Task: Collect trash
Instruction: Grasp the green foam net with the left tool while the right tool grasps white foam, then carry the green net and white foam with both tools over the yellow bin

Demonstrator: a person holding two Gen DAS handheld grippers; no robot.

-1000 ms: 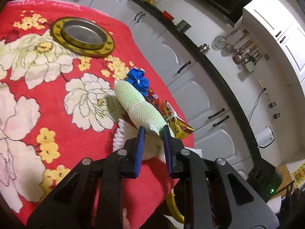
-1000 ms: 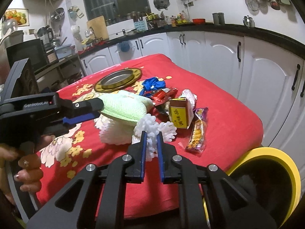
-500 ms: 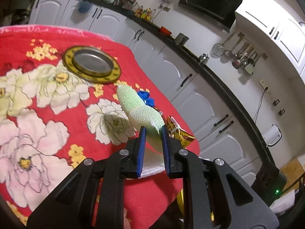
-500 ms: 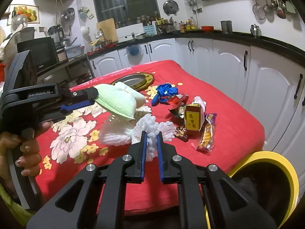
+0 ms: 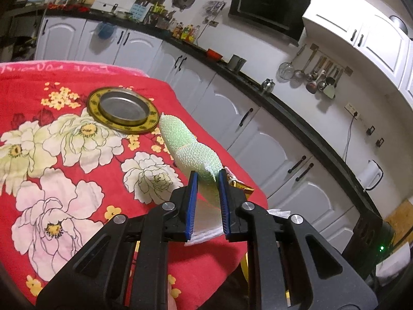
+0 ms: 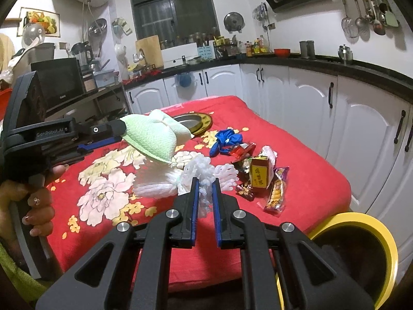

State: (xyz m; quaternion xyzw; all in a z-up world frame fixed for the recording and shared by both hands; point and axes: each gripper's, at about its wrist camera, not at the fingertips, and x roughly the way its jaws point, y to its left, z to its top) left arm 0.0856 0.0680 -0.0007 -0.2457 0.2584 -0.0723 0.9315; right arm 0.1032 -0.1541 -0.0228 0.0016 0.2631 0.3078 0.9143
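Observation:
My left gripper is shut on a pale green foam net sleeve and holds it in the air above the red flowered cloth; the sleeve also shows in the right wrist view. My right gripper is shut on a white foam net and holds it just above the cloth. Another white foam net lies on the cloth under the green one. The bin with a yellow rim stands at the table's near right corner, below my right gripper.
More trash lies on the cloth to the right: a blue wrapper, a yellow carton, snack packets. A round metal dish with a gold rim sits farther back. White cabinets run along the right.
My left gripper has lifted the green sleeve higher above the cloth. My right gripper has risen slightly, still holding the white net.

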